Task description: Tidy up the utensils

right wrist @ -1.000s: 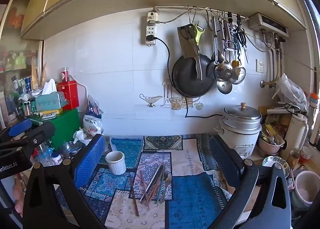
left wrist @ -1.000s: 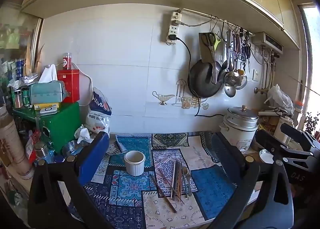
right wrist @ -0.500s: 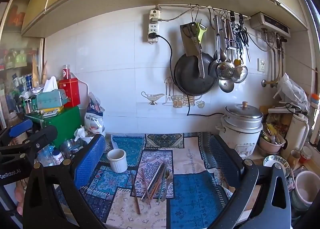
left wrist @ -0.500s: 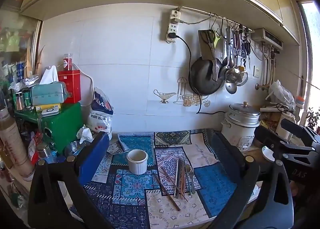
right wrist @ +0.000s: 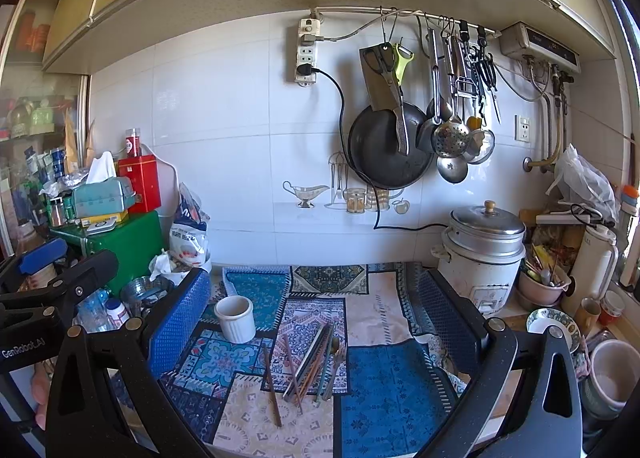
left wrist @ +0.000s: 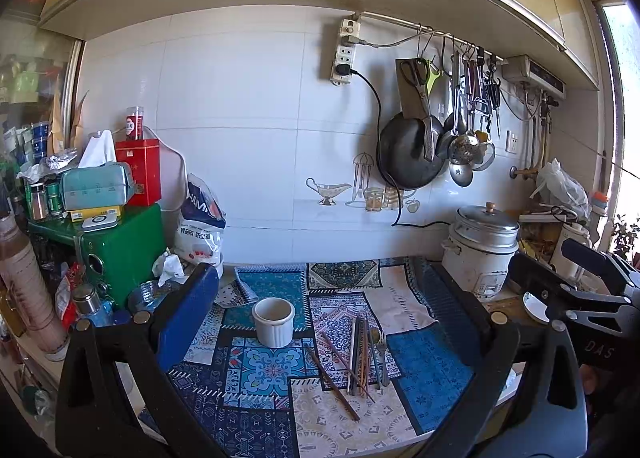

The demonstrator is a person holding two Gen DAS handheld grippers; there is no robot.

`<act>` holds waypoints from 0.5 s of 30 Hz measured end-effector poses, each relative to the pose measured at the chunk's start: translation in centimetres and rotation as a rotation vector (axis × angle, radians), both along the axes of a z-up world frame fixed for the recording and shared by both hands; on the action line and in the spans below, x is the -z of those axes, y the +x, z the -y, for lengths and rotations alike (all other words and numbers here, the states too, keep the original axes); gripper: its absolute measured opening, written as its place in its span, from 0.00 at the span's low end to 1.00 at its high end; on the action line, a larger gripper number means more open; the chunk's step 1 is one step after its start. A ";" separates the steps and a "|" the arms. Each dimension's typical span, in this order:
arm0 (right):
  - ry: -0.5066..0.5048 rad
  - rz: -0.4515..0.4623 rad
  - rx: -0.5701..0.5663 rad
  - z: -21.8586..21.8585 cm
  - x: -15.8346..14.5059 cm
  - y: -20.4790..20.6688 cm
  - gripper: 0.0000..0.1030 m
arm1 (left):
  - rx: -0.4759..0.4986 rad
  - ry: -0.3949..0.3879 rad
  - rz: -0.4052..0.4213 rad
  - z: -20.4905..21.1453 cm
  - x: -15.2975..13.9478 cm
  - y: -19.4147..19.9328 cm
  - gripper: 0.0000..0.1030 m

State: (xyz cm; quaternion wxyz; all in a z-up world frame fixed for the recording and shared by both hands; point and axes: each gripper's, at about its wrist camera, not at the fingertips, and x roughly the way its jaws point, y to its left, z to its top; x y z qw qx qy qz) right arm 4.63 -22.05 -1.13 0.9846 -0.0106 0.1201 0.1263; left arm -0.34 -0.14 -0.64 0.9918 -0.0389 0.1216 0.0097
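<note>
over the patterned cloth (left wrist: 432,370) both grippers had drifted slightly closer since a second before, so the counter sat a bit larger in each view. the left gripper (left wrist: 320,318) and the right gripper (right wrist: 316,318) hung with jaws spread wide, holding nothing. between them lay the utensils (right wrist: 312,362), a loose bundle of chopsticks with a spoon alongside, one dark chopstick (left wrist: 332,382) apart to the left. the white ribbed cup (left wrist: 274,320) stood upright just behind and left, unmoved. farther back, by the rice cooker (right wrist: 482,254), the crowded shelf items at the left were too small to make out.
</note>
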 end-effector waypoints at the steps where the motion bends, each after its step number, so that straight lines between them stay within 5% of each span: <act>1: 0.001 0.000 -0.001 0.0 0.0 0.0 1.00 | -0.001 0.000 0.000 0.0 0.0 0.0 1.00; 15: 0.002 0.003 -0.001 0.0 -0.1 -0.1 1.00 | -0.001 0.000 0.000 0.0 0.0 0.0 1.00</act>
